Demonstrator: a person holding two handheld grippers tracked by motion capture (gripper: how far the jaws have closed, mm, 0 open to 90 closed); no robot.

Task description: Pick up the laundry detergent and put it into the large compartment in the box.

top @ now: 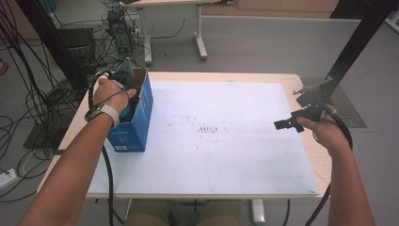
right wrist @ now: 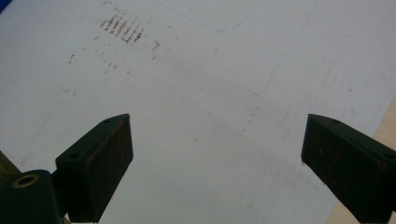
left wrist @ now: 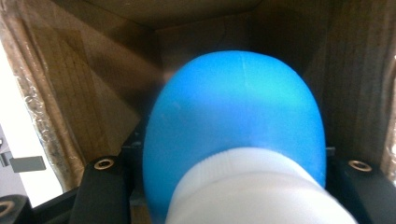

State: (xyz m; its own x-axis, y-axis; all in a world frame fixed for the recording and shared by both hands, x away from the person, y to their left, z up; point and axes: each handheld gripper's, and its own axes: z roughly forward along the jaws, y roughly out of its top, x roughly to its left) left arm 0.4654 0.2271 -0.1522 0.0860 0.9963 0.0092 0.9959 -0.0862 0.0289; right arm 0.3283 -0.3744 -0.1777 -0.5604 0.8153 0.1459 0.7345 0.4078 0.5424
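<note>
Your left gripper (top: 128,96) clamps what looks like a blue bottle (left wrist: 233,126) inside the box (top: 136,125) at the table's left, for packing; your right gripper (right wrist: 215,158) gapes wide, empty.

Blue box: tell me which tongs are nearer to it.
Left. The left tongs reach into the blue box, shut on a blue bottle. The right tongs hover open, far across the table.

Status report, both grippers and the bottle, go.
Left hand-held gripper shut on blue bottle, inside the blue box. Right hand-held gripper open over the white mat, holding nothing. Nothing in the way.
</note>
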